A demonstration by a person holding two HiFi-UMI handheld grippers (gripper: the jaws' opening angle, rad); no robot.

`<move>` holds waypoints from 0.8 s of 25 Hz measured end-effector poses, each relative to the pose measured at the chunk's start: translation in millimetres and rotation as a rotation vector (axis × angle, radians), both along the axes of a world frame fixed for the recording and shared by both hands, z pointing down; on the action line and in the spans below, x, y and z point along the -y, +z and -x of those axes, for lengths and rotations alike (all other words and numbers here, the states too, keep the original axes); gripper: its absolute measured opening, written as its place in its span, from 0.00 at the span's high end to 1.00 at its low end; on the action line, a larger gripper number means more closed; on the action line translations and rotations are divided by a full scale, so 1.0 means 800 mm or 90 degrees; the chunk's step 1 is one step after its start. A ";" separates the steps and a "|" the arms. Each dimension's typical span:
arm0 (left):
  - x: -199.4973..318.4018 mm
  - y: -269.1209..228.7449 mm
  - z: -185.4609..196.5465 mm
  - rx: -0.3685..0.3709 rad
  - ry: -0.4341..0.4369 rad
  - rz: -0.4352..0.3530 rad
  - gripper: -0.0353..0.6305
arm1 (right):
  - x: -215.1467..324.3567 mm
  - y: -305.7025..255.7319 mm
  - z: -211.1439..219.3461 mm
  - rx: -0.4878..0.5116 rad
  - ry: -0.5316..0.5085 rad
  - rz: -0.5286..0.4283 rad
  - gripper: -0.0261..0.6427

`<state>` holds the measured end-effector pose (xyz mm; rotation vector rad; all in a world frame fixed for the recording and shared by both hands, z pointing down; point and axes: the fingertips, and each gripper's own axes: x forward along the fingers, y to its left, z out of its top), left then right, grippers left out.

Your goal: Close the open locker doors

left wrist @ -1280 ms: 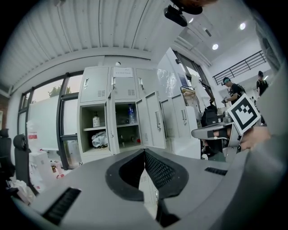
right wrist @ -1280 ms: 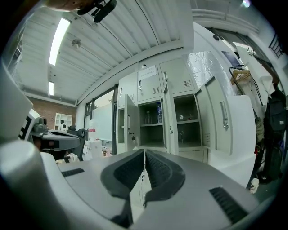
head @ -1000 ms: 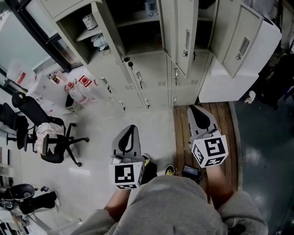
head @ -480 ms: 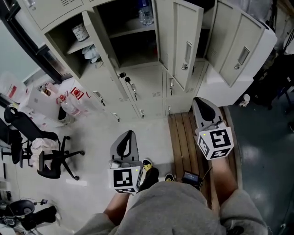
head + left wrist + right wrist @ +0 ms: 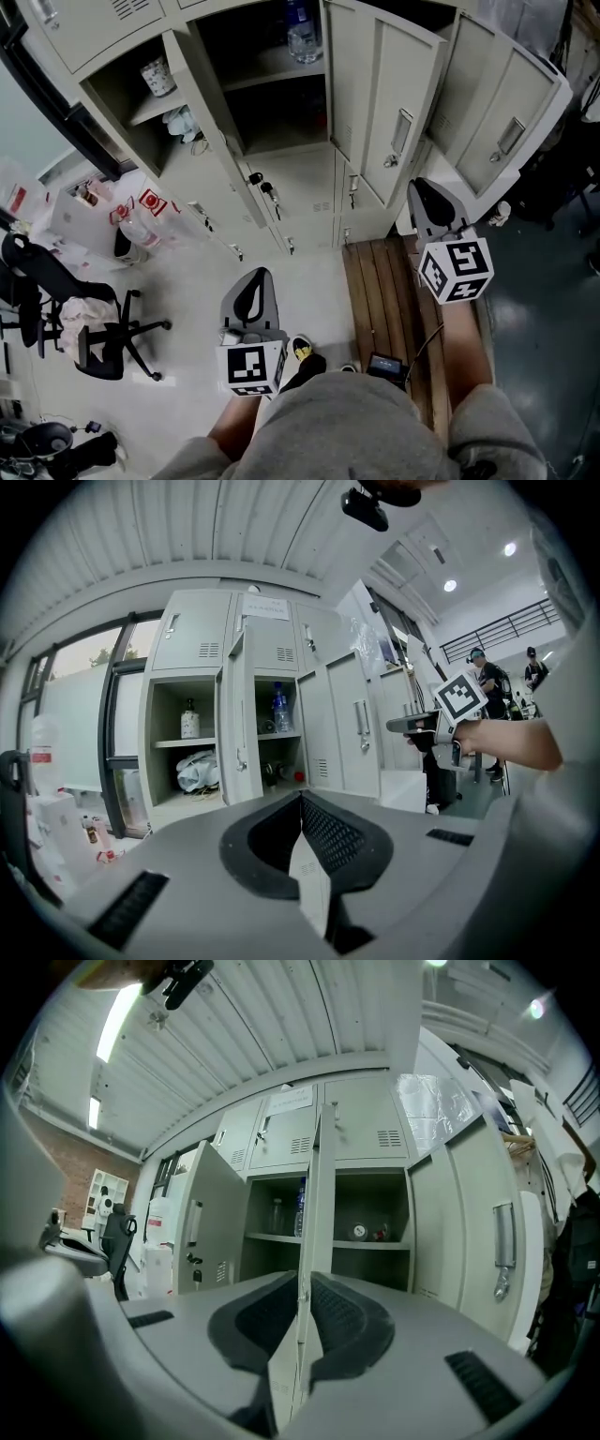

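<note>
Ahead of right claw [image 5: 434, 202], open locker door [image 5: 398, 103] stands edge-on, untouched. Left claw [image 5: 251, 292] together, empty; right nearly together, just parting, empty. Push flat on door's outer face near handle [image 5: 402, 131] until latched.

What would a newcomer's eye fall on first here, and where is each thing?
The beige lockers fill the top of the head view, several doors hanging open, among them the middle door. Below, two grippers carry black-and-white marker cubes: the left gripper low over the pale floor, the right gripper raised near the middle door, its jaws just starting to open, nothing between them.
</note>
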<state>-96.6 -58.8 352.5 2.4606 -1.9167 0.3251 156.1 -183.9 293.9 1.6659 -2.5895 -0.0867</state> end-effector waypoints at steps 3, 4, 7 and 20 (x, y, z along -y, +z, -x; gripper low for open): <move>0.010 0.002 0.009 -0.001 -0.002 0.003 0.93 | 0.020 0.002 -0.001 0.006 -0.005 0.011 0.91; 0.013 0.003 0.012 -0.001 -0.003 0.004 0.93 | 0.026 0.003 -0.001 0.010 -0.007 0.014 0.91; 0.020 0.007 0.020 -0.002 -0.006 0.007 0.93 | 0.039 0.002 -0.002 0.015 -0.006 0.017 0.89; 0.035 0.013 0.042 -0.010 -0.014 0.015 0.93 | 0.062 -0.011 0.002 0.046 -0.004 0.017 0.80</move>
